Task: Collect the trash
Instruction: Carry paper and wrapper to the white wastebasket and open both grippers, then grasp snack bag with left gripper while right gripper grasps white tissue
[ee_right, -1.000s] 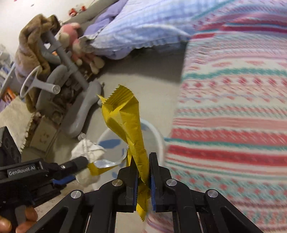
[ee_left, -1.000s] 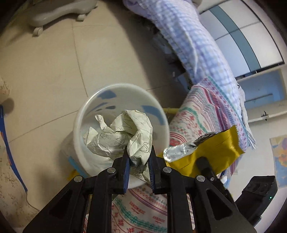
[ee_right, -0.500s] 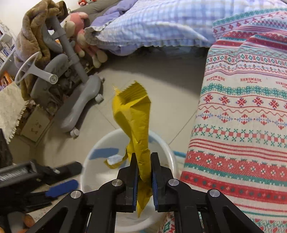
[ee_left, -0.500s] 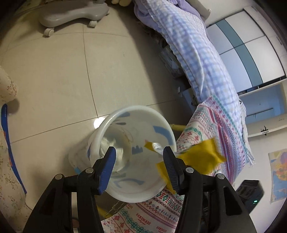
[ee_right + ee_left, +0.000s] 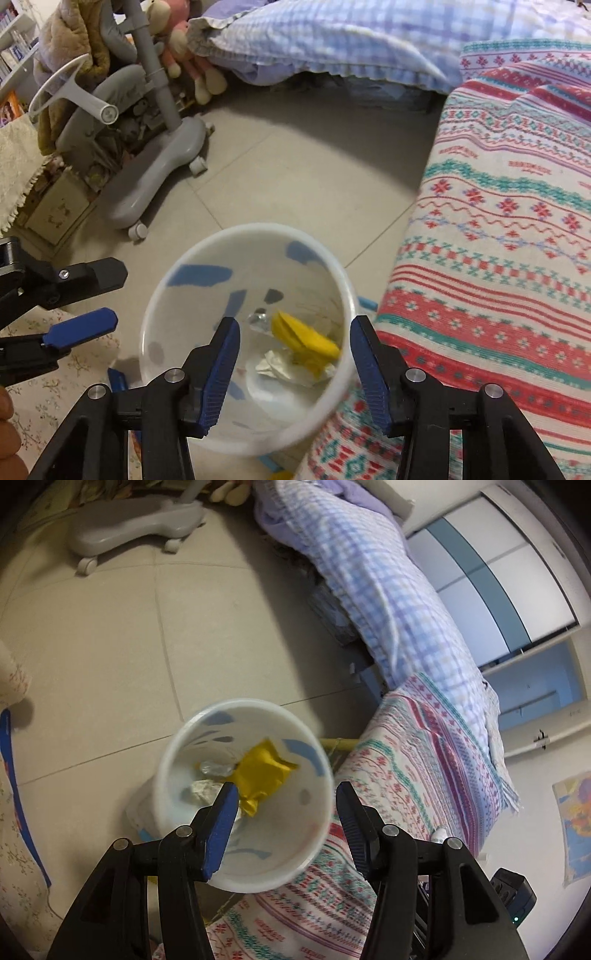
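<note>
Both the left gripper (image 5: 282, 805) and right gripper (image 5: 293, 341) hover with fingers spread, empty, above the white plastic bin (image 5: 184, 258). Inside lie the yellow foil wrapper (image 5: 264, 771) and crumpled white paper (image 5: 275, 365); no other trash shows on the tiled floor (image 5: 110, 646).

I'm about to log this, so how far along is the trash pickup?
Done: the yellow wrapper and crumpled paper lie inside the white bin. In hand: nothing; left gripper and right gripper hover open above it. No more trash shows in either view.

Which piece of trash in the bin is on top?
The yellow wrapper in the white bin; it lies over the crumpled paper.
</note>
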Available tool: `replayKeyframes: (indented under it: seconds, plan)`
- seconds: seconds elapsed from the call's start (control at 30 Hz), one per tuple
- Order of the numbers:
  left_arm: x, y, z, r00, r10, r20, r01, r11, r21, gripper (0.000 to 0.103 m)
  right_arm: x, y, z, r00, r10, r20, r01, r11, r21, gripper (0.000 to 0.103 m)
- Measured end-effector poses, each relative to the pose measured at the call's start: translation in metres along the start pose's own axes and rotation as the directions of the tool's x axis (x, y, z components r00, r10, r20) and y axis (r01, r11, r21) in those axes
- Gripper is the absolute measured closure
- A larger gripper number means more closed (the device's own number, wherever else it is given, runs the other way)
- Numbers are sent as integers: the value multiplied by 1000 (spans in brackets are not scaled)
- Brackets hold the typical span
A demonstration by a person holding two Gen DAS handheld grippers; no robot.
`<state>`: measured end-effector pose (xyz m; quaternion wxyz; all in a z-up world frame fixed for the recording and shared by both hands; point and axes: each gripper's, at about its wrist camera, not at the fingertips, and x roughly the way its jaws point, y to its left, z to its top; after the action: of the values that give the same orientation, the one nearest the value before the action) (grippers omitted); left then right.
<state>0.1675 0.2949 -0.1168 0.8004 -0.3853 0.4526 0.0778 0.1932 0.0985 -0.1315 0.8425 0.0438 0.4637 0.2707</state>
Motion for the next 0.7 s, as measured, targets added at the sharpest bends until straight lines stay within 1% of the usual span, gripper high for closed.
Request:
replayKeyframes:
  seconds: [0.17, 0.23, 0.27, 0.3, 0.37, 0.4, 0.43, 0.5, 0.53, 0.6, 0.63, 0.7]
  plan:
    - [1, -48, -18, 1000, -18, 23, 16, 994, 107, 45, -26, -19, -3, 1000, -2, 14, 2, 1000, 24, 48]
    - [9, -75, -31, 999, -38, 3, 37, 985, 169, 45, -42, -29, -5, 1000, -1, 25, 0, 999, 36, 48]
    - [11, -83, -36, 999, -47, -8, 48, 981, 189, 45, -52, -35, -5, 999, -4, 31, 3, 999, 41, 48]
    - [17, -96, -44, 998, -63, -31, 68, 973, 220, 45, -62, -40, -5, 999, -12, 38, 10, 999, 45, 48]
    - [29, -122, -62, 992, -92, -88, 112, 955, 276, 44, -83, -55, -6, 998, -32, 47, 30, 998, 56, 47]
    - [37, -138, -75, 987, -103, -126, 138, 941, 310, 44, -94, -64, -5, 998, -46, 46, 43, 997, 63, 46]
    - [41, -146, -82, 983, -109, -148, 153, 931, 330, 44, -105, -72, -5, 997, -63, 46, 59, 995, 74, 44]
    - [53, -172, -107, 968, -130, -215, 206, 900, 383, 44, -130, -94, -2, 994, -99, 44, 94, 989, 111, 43]
    - [56, -179, -113, 962, -134, -236, 221, 892, 395, 43, -144, -109, 0, 992, -120, 45, 113, 984, 135, 43]
    - [67, -197, -136, 947, -131, -295, 254, 866, 431, 37, -167, -137, 8, 986, -160, 43, 149, 969, 195, 43]
    - [72, -205, -147, 942, -123, -313, 261, 855, 448, 33, -179, -153, 11, 984, -173, 37, 159, 958, 239, 43]
    - [82, -218, -168, 935, -99, -342, 266, 832, 487, 32, -205, -186, 18, 982, -187, 22, 170, 929, 329, 43]
